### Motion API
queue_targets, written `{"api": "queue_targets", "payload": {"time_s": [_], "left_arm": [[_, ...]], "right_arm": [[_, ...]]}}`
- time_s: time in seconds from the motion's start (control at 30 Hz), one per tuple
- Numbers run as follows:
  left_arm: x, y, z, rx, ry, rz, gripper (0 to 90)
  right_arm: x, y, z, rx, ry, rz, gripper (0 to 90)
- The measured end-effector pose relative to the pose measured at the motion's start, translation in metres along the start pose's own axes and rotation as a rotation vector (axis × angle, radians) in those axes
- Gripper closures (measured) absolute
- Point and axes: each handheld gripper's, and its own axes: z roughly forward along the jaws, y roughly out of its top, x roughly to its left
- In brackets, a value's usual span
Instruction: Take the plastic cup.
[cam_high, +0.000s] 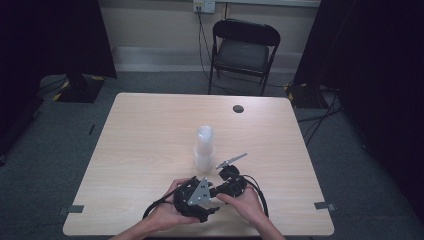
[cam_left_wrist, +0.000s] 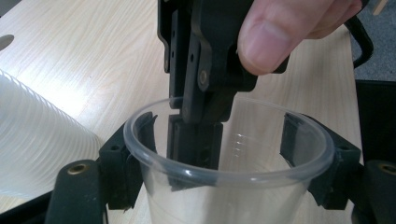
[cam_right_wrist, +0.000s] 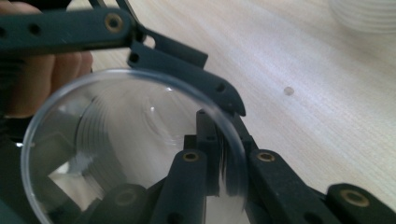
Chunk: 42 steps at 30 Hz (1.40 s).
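A clear plastic cup stands between the jaws of my left gripper. Its pads lie against the cup's outer wall on both sides. My right gripper comes down on the same cup and is shut on its rim, one jaw inside the cup and one outside. In the high view both hands hold the grippers close together near the table's front edge. A stack of clear cups stands just beyond them, mid-table.
The stack of cups is close to the left gripper's left side. The wooden table has a dark round spot near its far edge. A black folding chair stands beyond the table.
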Motion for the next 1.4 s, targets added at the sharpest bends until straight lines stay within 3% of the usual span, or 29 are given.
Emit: {"api": "queue_targets", "payload": {"time_s": [0.23,0.4,0.43,0.47,0.7,1.2,1.4], "left_arm": [[-0.002,0.002,-0.001,0.002,0.007,0.021,27.8],[-0.001,0.001,-0.001,-0.005,0.017,0.008,28.2],[-0.002,0.000,0.000,-0.019,0.024,-0.010,28.2],[0.001,0.000,-0.001,-0.005,0.021,0.003,28.2],[0.004,-0.003,-0.001,-0.036,0.035,-0.053,28.2],[0.012,-0.009,-0.006,-0.087,0.047,-0.129,28.9],[0.019,-0.016,-0.011,-0.092,0.071,-0.171,28.9]], "right_arm": [[0.000,0.001,-0.003,-0.007,0.014,0.007,86.6],[0.000,0.000,-0.004,-0.016,0.016,0.009,83.3],[-0.001,0.000,-0.004,-0.019,0.017,0.004,82.6],[-0.001,0.000,-0.004,-0.024,0.016,0.003,81.5],[-0.002,0.000,-0.009,-0.056,0.019,0.000,77.5],[0.000,0.001,-0.013,-0.160,0.015,-0.048,74.0],[-0.002,0.000,-0.020,-0.190,0.013,-0.029,72.6]]}}
